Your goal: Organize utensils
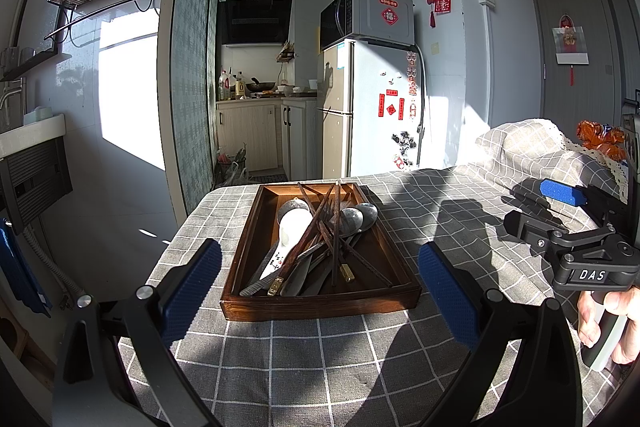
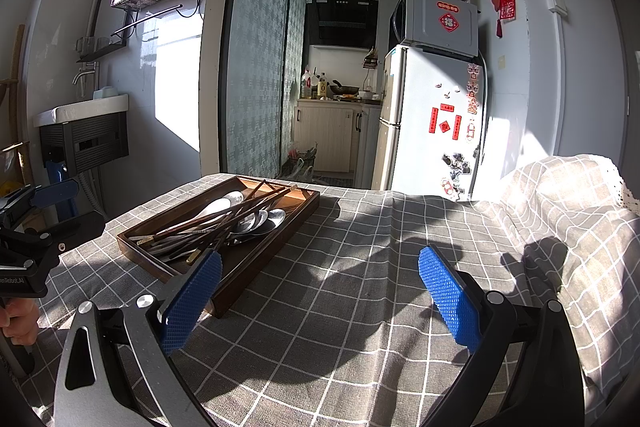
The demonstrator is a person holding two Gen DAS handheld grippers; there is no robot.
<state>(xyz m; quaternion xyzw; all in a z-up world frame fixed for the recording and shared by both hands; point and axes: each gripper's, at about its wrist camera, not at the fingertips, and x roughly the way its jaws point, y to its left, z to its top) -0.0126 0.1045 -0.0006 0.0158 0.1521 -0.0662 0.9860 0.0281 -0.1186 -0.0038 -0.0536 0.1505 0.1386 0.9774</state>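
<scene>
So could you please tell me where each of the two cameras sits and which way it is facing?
Left wrist: on the left tool, aimed straight over the wooden tray toward the fridge; the right tool and a hand show at right.
Right wrist: on the right tool, to the tray's right, over bare tablecloth; the left tool shows at left.
Shared: tray of utensils, tablecloth, fridge, kitchen.

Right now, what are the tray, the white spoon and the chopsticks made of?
Dark brown rectangular tray: looks like stained wood, grain visible, satin. White soup spoon: probably glazed ceramic, glossy, painted marks on handle. Dark reddish chopsticks: likely wood, some with brass-coloured end caps.
</scene>
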